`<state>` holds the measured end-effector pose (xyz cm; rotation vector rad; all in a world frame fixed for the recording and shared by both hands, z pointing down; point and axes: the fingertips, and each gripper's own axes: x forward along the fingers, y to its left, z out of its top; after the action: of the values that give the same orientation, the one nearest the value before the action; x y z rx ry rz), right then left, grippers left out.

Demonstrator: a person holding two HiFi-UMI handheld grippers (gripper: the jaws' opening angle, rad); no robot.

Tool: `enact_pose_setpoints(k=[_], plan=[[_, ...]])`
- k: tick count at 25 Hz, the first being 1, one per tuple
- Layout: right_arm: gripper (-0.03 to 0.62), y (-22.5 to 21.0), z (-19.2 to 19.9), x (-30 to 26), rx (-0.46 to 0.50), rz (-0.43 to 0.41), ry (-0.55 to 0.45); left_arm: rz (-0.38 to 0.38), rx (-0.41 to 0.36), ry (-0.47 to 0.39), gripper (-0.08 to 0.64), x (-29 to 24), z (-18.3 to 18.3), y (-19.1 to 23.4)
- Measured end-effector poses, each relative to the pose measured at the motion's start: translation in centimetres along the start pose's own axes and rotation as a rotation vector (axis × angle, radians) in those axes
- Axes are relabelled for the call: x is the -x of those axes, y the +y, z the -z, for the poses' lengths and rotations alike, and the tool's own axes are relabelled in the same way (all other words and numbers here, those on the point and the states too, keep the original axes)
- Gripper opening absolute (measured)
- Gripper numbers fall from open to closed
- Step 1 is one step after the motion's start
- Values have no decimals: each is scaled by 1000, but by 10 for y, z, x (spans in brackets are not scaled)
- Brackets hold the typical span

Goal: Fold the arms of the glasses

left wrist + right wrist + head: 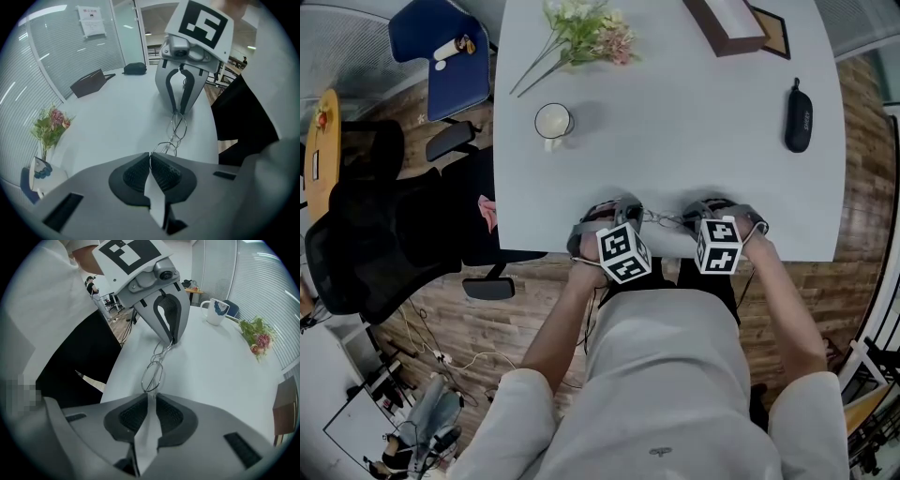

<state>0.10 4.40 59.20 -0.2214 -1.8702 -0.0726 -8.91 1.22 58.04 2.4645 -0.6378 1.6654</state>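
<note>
Thin wire-framed glasses (662, 219) lie on the white table (675, 131) by its near edge, stretched between my two grippers. My left gripper (614, 216) holds one end: in the left gripper view its pads (161, 171) meet on the wire, and the frame (176, 127) runs away toward the right gripper (180, 101). My right gripper (713, 212) is at the other end. In the right gripper view a narrow gap shows between its pads (166, 414), and the nearest lens (152, 376) sits just beyond the tips, not pinched. Both arms and hinges are too fine to make out.
Farther back on the table stand a white mug (553, 122), a bunch of flowers (581, 33), a brown box (727, 23) and a black glasses case (799, 117). A black office chair (384, 225) and a blue chair (441, 56) stand left of the table.
</note>
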Motion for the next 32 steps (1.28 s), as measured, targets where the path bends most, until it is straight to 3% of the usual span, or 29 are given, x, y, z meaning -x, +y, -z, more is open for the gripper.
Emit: enact_pose_setpoints(k=[8, 15, 20, 22, 32], plan=[[117, 2, 7, -1, -61, 10, -4, 93, 142, 5, 26, -8, -3, 0], [193, -8, 12, 3, -163, 44, -33, 83, 189, -8, 26, -12, -8, 9], [202, -9, 16, 6, -215, 65, -53, 95, 247, -36, 32, -14, -12, 12], [202, -8, 16, 7, -232, 68, -60, 105, 266, -49, 104, -13, -15, 12], [195, -8, 16, 14, -298, 112, -90, 92, 251, -77, 186, -8, -21, 12]])
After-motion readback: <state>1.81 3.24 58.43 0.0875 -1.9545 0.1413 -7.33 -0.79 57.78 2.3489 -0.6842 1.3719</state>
